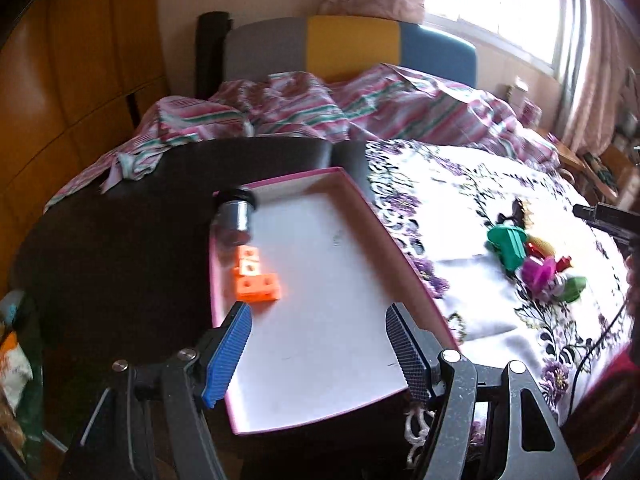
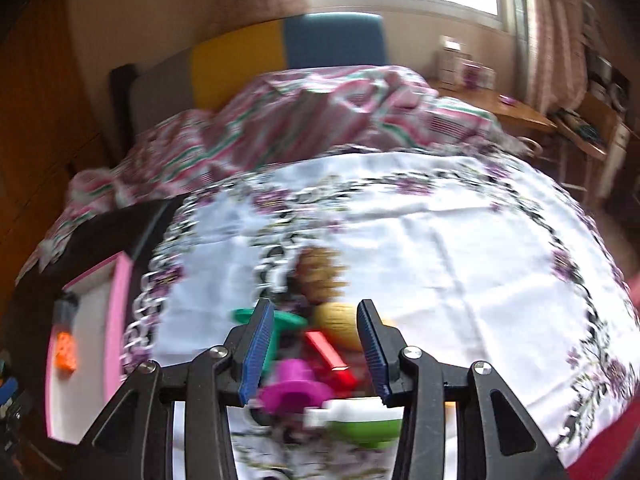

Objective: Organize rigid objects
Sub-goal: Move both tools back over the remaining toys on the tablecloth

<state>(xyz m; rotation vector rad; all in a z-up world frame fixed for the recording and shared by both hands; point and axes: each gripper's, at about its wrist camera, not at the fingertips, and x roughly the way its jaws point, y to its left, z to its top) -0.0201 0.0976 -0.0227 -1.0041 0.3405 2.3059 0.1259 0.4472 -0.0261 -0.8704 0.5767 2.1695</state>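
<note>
A pink-rimmed white tray [image 1: 360, 196] lies on a dark table. In it are an orange block piece [image 1: 256, 280] and a dark cylinder [image 1: 236, 220] at its far left corner. My left gripper [image 1: 318, 320] is open and empty over the tray's near end. A pile of small toys lies on the floral cloth: a green piece [image 1: 506, 244], a magenta piece [image 1: 538, 272]. In the right wrist view my right gripper [image 2: 316, 312] is open just above this pile, over a red piece [image 2: 328, 356], a yellow oval [image 2: 336, 324], the magenta piece [image 2: 294, 390] and the green piece [image 2: 280, 322].
A white floral cloth [image 2: 440, 248] covers the bed on the right. A striped crumpled blanket [image 1: 320, 112] lies behind. The tray also shows at the left in the right wrist view [image 2: 120, 304]. A wooden desk [image 2: 520, 116] stands at the far right.
</note>
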